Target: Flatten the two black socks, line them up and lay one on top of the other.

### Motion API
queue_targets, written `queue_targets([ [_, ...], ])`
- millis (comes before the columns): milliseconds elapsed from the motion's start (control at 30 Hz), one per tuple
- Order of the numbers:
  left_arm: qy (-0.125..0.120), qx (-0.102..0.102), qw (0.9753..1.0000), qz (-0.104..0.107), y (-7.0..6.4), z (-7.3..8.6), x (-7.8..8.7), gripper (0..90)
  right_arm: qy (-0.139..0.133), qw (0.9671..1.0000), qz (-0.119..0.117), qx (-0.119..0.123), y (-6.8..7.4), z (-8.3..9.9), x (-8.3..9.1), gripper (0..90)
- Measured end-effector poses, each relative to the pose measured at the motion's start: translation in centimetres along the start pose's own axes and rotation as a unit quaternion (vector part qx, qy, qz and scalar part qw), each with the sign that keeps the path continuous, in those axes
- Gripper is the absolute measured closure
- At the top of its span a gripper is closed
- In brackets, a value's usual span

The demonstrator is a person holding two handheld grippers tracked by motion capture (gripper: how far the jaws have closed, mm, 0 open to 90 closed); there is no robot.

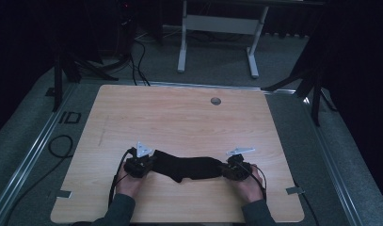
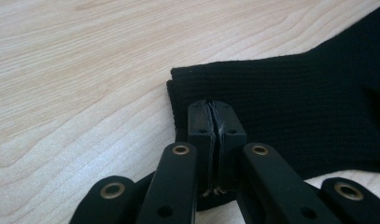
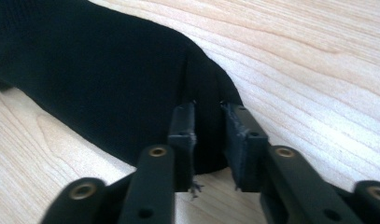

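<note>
— What do we record around the wooden table (image 1: 179, 117)?
— We note a grey grommet (image 1: 215, 100) near its far edge, a white desk frame (image 1: 217, 28) beyond it, and a looped black cable (image 1: 59, 146) on the carpet (image 1: 29, 122) to its left.

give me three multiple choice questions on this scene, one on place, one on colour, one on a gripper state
1. Where does the black knitted sock lie on the light wooden table?
A near edge, between both grippers
B far edge
C on the floor

2. The sock's colour?
A white
B black
C red

3. The left hand-held gripper is:
A wide open
B clear of the sock
C shut on the sock's ribbed cuff

Key: 1 A, it spans the gap between the hands; 2 B, dark in every view; 3 C, jaws pressed together over the cuff.
</note>
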State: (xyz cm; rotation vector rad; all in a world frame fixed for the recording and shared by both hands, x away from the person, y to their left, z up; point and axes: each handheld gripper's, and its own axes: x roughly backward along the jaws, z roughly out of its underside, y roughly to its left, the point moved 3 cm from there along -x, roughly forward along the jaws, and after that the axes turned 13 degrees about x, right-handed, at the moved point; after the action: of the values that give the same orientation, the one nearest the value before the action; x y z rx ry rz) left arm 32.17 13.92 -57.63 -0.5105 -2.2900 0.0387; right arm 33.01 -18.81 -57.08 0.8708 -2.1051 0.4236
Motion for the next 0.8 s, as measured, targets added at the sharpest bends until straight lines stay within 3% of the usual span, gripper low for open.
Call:
queue_targets([
  [133, -0.005, 0.003, 0.9999, 0.013, 0.0, -0.1, 0.1, 78.8, -0.012, 0.9999, -0.006, -0.002, 0.0, -0.1, 0.2, 57.9],
  [367, -0.018, 0.012, 0.9994, 0.027, 0.0, -0.3, 0.7, 63.4, -0.043, 0.999, -0.007, -0.013, -0.1, -0.3, 1.1, 48.9],
  [533, -0.042, 0.039, 0.9974, 0.043, 0.7, -0.6, 1.7, 59.5, -0.069, 0.9975, -0.004, -0.014, 0.0, -0.8, 2.2, 43.4],
  [633, -0.05, 0.051, 0.9965, 0.042, 1.3, -0.7, 2.1, 58.4, -0.083, 0.9964, -0.001, -0.017, -0.2, -0.9, 2.8, 41.1],
  [733, -0.05, 0.059, 0.9963, 0.038, 1.8, -0.7, 2.3, 57.2, -0.101, 0.9942, -0.014, -0.036, -0.8, -0.8, 3.2, 39.7],
  [800, -0.047, 0.064, 0.9963, 0.032, 2.1, -0.6, 2.3, 56.9, -0.101, 0.9939, -0.002, -0.044, -1.4, -0.5, 3.3, 39.2],
])
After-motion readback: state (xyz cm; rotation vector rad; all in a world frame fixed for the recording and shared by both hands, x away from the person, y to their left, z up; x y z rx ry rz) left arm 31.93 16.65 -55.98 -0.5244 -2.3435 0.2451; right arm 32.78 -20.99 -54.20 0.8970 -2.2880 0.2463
